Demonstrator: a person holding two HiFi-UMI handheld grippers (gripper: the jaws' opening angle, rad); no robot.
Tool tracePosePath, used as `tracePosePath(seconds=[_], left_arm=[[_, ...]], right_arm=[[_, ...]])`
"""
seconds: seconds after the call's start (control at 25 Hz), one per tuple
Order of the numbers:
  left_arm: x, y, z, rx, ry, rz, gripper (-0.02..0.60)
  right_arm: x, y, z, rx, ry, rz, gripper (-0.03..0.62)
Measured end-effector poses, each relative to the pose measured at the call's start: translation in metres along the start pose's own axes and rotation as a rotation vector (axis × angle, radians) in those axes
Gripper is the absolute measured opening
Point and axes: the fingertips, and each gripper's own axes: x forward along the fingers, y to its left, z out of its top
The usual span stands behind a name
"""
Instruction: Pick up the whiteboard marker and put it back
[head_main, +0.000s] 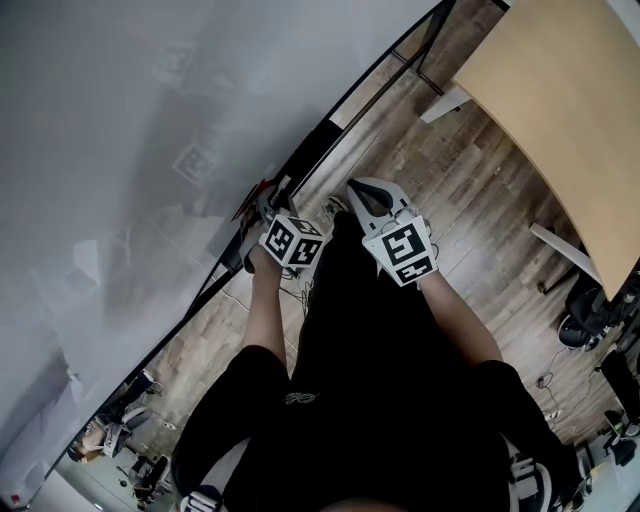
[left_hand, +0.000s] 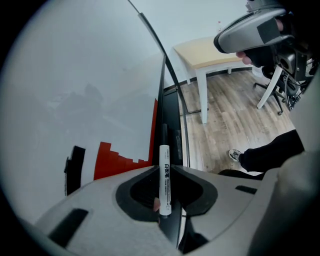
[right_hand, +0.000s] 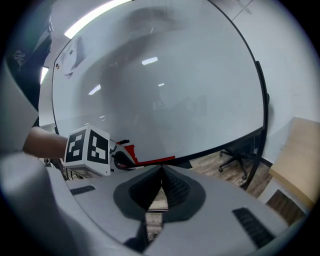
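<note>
Left gripper (left_hand: 165, 170) pinches the whiteboard marker (left_hand: 165, 182) by the tray (left_hand: 172, 140) (right gripper (right_hand: 161, 170) pressed together, empty); released misaligned, it may fall.

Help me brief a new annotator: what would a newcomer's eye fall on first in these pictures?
The big whiteboard fills the head view's left half. In the left gripper view a white whiteboard marker is clamped between the left tool's jaws, near the board's dark lower frame. The right tool, shut and empty, faces the board; a pale wooden table sits at the head view's upper right.
</note>
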Motion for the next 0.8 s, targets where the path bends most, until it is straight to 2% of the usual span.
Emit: tracePosePath(seconds=[0.52, 0.64, 0.8], left_arm=[[-0.018, -0.003, 0.007, -0.027, -0.015, 0.046, 0.13], [-0.03, -0.004, 0.012, -0.078, -0.046, 0.081, 0.13], [-0.061, -0.001, 0.018, -0.22, -0.137, 0.128, 0.13]], right_arm=[[-0.02, -0.002, 0.0, -0.018, -0.014, 0.019, 0.002], [-0.025, -0.002, -0.001, -0.035, -0.021, 0.042, 0.002], [-0.035, 0.009, 0.005, -0.063, -0.037, 0.084, 0.002]])
